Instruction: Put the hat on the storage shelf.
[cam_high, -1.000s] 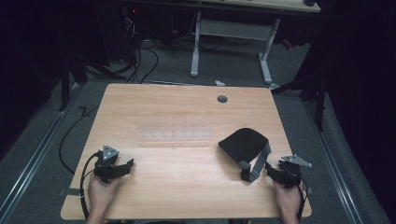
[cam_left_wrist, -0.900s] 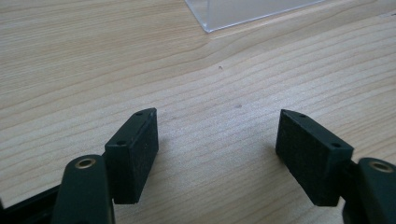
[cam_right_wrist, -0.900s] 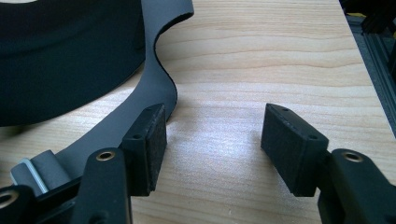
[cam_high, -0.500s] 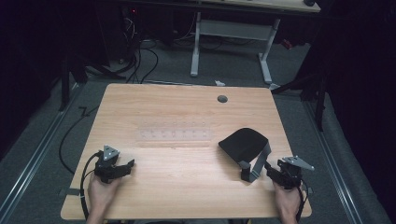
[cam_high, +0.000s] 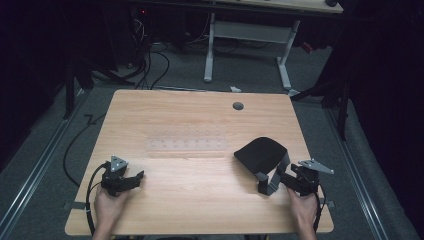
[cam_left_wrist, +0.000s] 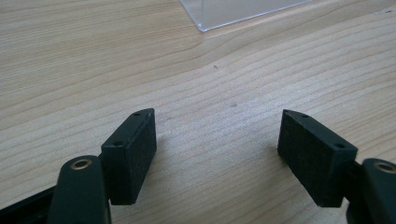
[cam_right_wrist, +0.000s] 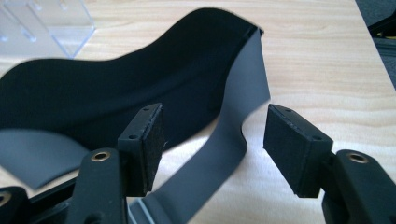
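On table (cam_high: 190, 125), unlabelled black eye mask (cam_high: 260, 152) w/ grey strap (cam_right_wrist: 224, 158) betw. wide-open, just-opening right gripper (cam_right_wrist: 212, 140) fingers; left gripper (cam_left_wrist: 217, 144) open, empty.

No legible text, label, brand, number or sign appears on any surface in the high view or in either gripper view.
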